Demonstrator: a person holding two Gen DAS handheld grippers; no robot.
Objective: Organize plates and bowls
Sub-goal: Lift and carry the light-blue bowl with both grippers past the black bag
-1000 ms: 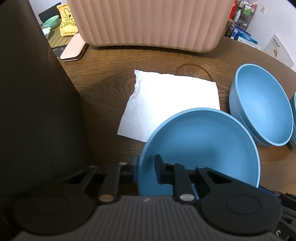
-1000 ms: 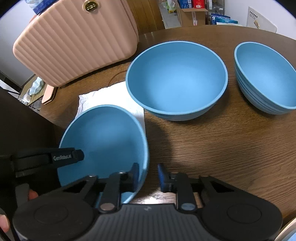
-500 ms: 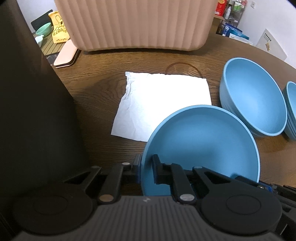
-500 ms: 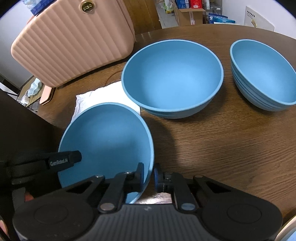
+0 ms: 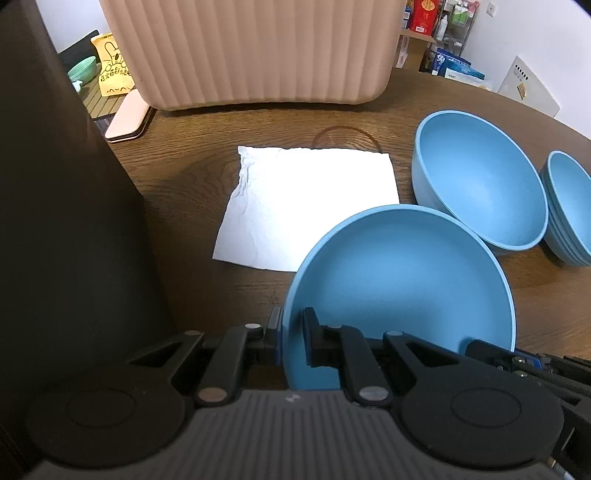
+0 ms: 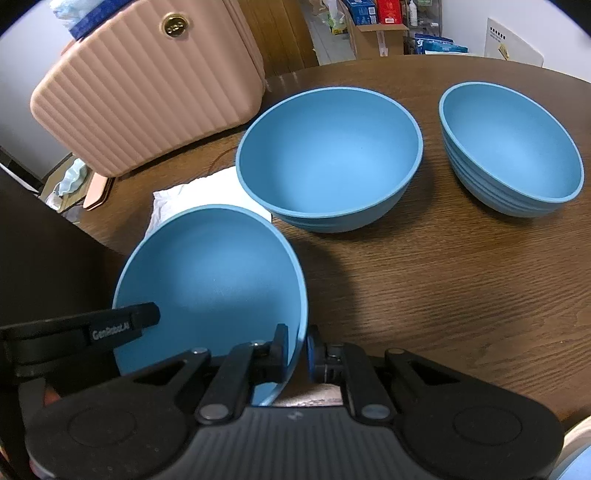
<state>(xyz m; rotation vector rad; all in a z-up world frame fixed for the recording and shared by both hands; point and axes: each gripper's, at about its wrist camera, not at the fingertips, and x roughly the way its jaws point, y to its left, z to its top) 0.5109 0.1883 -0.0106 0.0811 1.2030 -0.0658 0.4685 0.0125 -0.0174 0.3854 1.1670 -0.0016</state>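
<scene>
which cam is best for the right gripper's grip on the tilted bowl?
Right wrist view: the right gripper pinches the tilted bowl's rim, both pads visible. The left wrist view shows only part of it behind the bowl, contact hidden.

A white paper napkin (image 5: 314, 206) lies creased on the dark wooden table (image 5: 369, 122). Behind it stands a ribbed pink case (image 5: 255, 51) with a round gold clasp (image 6: 173, 25). A yellow printed bag (image 5: 112, 74) sits far left, beside a green bowl (image 5: 83, 70).
</scene>
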